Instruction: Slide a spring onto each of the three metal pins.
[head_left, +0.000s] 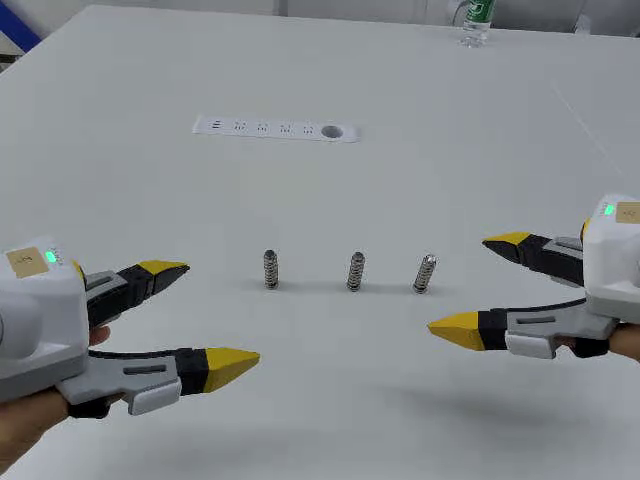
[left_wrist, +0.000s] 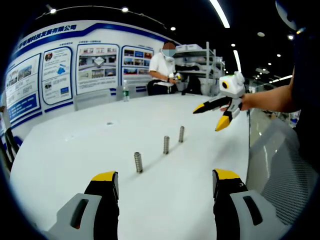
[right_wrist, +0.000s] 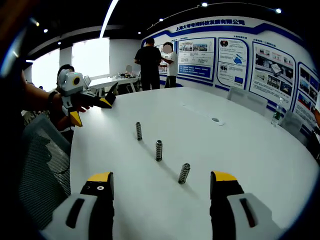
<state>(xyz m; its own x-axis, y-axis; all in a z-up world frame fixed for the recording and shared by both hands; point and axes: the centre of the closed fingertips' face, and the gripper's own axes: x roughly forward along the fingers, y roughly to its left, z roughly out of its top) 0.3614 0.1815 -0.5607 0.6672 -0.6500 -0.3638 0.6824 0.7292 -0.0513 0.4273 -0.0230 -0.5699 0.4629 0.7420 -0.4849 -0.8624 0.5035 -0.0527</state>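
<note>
The white bench (head_left: 150, 200) spreads wide in front of me. Three metal springs stand on it in a row, apart from each other: left spring (head_left: 271, 269), middle spring (head_left: 356, 271), and right spring (head_left: 425, 273), which leans slightly. Behind them lies a flat white power strip (head_left: 276, 129). A bottle (head_left: 477, 22) stands near the far edge.

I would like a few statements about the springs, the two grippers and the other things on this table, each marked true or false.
1. The left spring, the middle spring and the right spring stand in a row on the table. True.
2. The left gripper holds a spring between its jaws. False: its jaws are open and hold nothing.
3. The right gripper is open. True.
4. The power strip lies between the springs and the person. False: it lies beyond the springs, farther from the person.
5. A bottle stands near the far edge of the table. True.
</note>
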